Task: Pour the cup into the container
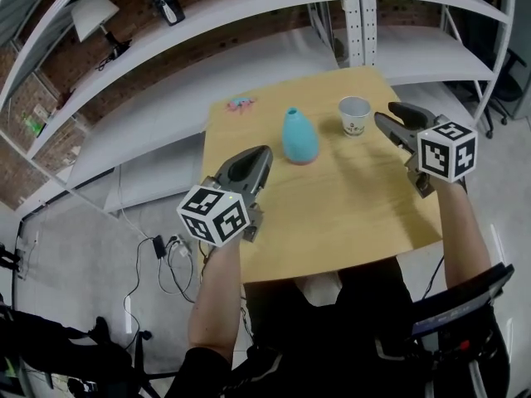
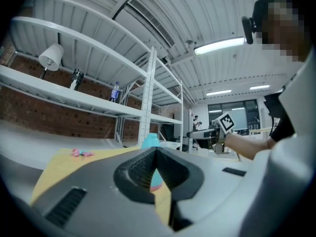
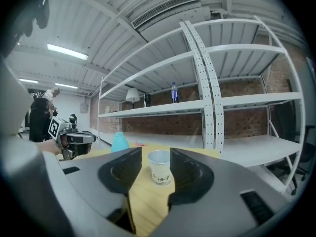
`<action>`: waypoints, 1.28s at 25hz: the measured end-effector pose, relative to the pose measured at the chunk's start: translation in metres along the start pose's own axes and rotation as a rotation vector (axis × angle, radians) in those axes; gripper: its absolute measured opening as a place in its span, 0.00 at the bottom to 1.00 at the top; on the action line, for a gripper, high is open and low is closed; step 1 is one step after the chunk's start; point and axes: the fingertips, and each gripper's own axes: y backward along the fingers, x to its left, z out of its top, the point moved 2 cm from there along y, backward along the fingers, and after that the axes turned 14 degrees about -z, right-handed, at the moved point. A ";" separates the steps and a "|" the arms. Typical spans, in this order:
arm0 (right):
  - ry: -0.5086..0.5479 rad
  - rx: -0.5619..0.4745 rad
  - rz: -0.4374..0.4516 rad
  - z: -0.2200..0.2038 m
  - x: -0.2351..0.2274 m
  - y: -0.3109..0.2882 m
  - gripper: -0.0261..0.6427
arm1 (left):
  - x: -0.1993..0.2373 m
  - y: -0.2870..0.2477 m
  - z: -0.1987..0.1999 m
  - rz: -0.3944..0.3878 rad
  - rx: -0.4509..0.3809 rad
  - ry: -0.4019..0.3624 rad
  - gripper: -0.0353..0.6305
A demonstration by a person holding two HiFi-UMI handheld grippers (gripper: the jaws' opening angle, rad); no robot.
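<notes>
**Cup upright on the bench, lined up with an open hand-held gripper**

The paper cup [image 1: 354, 115] stands upright on the wooden bench [image 1: 332, 214], near its far right corner. The teal container [image 1: 299, 136] stands just to its left, also upright and apart from the cup. It is a rounded shape that narrows to a small mouth, with a pinkish foot.

The right hand-held gripper [image 1: 381, 119] is held roughly level above the bench, its tips close beside the cup on the cup's right. Its jaws stand apart. In the right gripper view the cup [image 3: 160, 167] shows in the gap between them with bench visible around its base. The head view places the cup just ahead of the tips, so the pads do not press on it.

The left hand-held gripper [image 1: 264, 152] is over the near left part of the bench, pointing toward the container from the left and short of it. In the left gripper view its jaws [image 2: 155, 151] meet at the tips with nothing between them. A strip of the container shows through the gap behind the tips.

A small pink object [image 1: 241, 103] lies near the bench's far left corner, well apart from the cup and container. White shelves [image 1: 207, 48] run behind the bench, with a white lamp [image 1: 93, 13] on one of them.
</notes>
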 end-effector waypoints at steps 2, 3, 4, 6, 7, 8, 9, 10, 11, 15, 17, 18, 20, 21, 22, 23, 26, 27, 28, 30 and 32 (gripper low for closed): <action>-0.002 -0.013 0.008 0.002 0.009 0.015 0.22 | -0.023 0.006 0.010 -0.006 -0.030 -0.017 0.05; -0.007 -0.020 0.013 0.002 0.015 0.023 0.15 | -0.035 0.010 0.013 -0.008 -0.043 -0.023 0.05; -0.013 -0.025 0.018 0.001 0.020 0.032 0.07 | -0.047 0.013 0.015 -0.011 -0.057 -0.025 0.05; -0.014 -0.023 0.033 -0.004 0.033 0.052 0.04 | -0.072 0.021 0.016 -0.018 -0.081 -0.023 0.05; -0.009 -0.021 0.042 -0.007 0.040 0.062 0.04 | -0.083 0.026 0.016 -0.017 -0.086 -0.022 0.05; -0.004 -0.019 0.053 -0.009 0.047 0.073 0.04 | -0.095 0.031 0.016 -0.013 -0.088 -0.022 0.05; -0.001 -0.019 0.066 -0.010 0.054 0.084 0.04 | -0.106 0.036 0.015 -0.007 -0.087 -0.022 0.05; 0.000 -0.019 0.079 -0.012 0.061 0.097 0.04 | -0.118 0.041 0.015 -0.002 -0.088 -0.020 0.05; 0.002 -0.020 0.090 -0.014 0.067 0.110 0.04 | -0.131 0.045 0.014 0.000 -0.090 -0.017 0.05; 0.028 -0.033 0.094 -0.024 0.086 0.164 0.04 | -0.186 0.062 0.002 0.010 -0.080 -0.009 0.05; 0.029 -0.035 0.106 -0.031 0.097 0.188 0.04 | -0.213 0.071 -0.010 0.016 -0.055 -0.013 0.05; 0.026 -0.032 0.117 -0.037 0.103 0.201 0.04 | -0.226 0.076 -0.016 0.015 -0.042 -0.017 0.05; 0.033 -0.026 0.123 -0.048 0.112 0.229 0.04 | -0.256 0.083 -0.022 0.011 -0.029 -0.026 0.05; 0.040 -0.025 0.118 -0.051 0.114 0.244 0.04 | -0.271 0.087 -0.022 0.010 -0.030 -0.034 0.05; 0.045 -0.028 0.115 -0.053 0.116 0.258 0.04 | -0.286 0.091 -0.021 0.012 -0.032 -0.043 0.05; 0.046 -0.033 0.118 -0.053 0.120 0.271 0.04 | -0.300 0.097 -0.021 0.021 -0.035 -0.052 0.05; 0.061 -0.044 0.138 -0.054 0.140 0.307 0.04 | -0.335 0.126 -0.023 0.087 -0.051 -0.068 0.05; 0.068 -0.049 0.143 -0.054 0.146 0.318 0.04 | -0.346 0.135 -0.024 0.106 -0.054 -0.070 0.05; 0.070 -0.055 0.147 -0.052 0.151 0.330 0.04 | -0.357 0.144 -0.025 0.118 -0.054 -0.069 0.05; 0.067 -0.067 0.156 -0.051 0.162 0.352 0.04 | -0.379 0.160 -0.028 0.131 -0.048 -0.062 0.05; 0.081 -0.075 0.166 -0.053 0.174 0.372 0.04 | -0.400 0.175 -0.031 0.138 -0.048 -0.051 0.05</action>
